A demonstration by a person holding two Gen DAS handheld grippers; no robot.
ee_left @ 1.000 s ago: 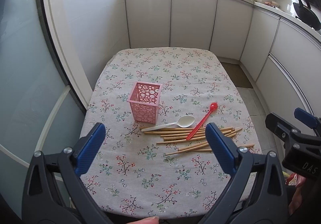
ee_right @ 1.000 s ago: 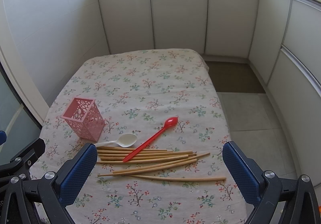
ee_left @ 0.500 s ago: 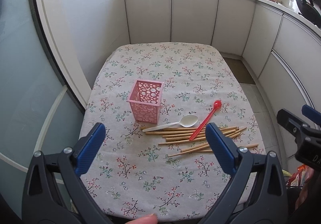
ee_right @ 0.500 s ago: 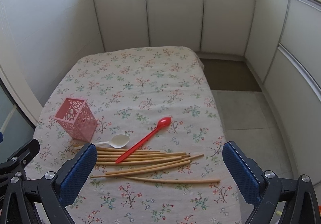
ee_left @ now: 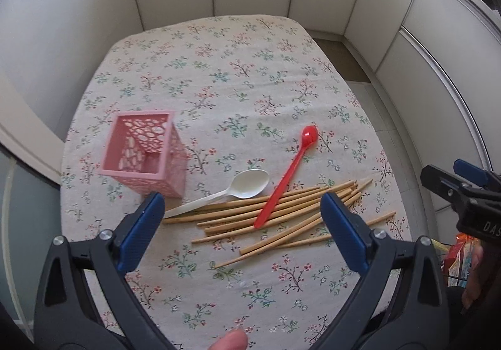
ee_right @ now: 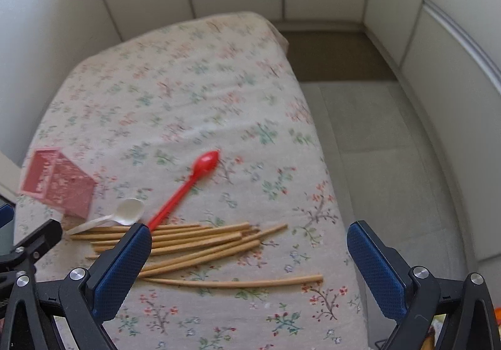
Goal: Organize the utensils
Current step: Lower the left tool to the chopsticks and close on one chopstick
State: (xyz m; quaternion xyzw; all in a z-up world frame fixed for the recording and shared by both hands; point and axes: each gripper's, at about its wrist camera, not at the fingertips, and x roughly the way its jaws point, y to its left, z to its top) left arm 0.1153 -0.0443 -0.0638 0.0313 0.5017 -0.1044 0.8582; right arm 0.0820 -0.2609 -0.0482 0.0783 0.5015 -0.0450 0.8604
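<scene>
Left wrist view: our left gripper is wide open and holds nothing, hanging over the chopsticks. The red spoon and white spoon lie across them. The pink box stands to the left. Our right gripper is wide open too, holding nothing.

Two spoons – about ten chopsticks – one holder.

Lettering on the right gripper

White letters "DAS", perhaps cut off by the frame edge, stand on the right gripper body at 3 o'clock.
</scene>
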